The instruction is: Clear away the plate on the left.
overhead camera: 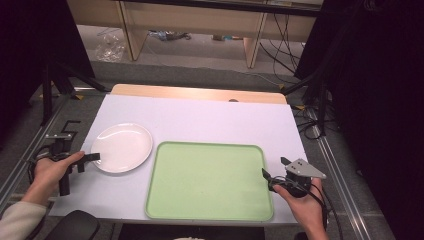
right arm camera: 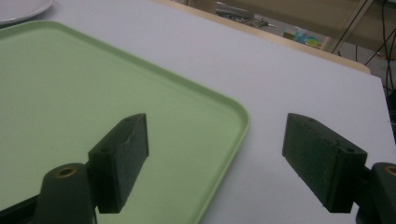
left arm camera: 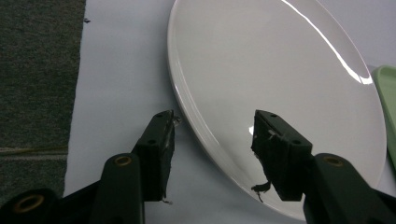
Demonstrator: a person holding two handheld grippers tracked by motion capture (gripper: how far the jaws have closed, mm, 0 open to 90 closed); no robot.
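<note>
The round, glossy white plate (left arm camera: 280, 88) lay on the white-covered counter (overhead camera: 210, 120), just left of the pale green rectangular plastic tray (overhead camera: 207, 180) and apart from it. The left gripper (left arm camera: 212, 140) was held with its fingers (left arm camera: 156, 149) released, straddling the plate's near rim, one finger outside on the counter side and one over the dish. The right gripper (right arm camera: 215, 158) was likewise spread, its fingers (right arm camera: 123, 158) bracketing the tray's right rim, nothing being grasped.

A slip was judged the main risk: the plate's rim was thin, sloped and smooth, so a shallow or skewed closure could have let it skate away or tip. A plate dragged sideways could also have been knocked against the tray's raised lip. Little counter was left between the plate and the left edge, while open room was offered behind both things and across the bare tray floor.
</note>
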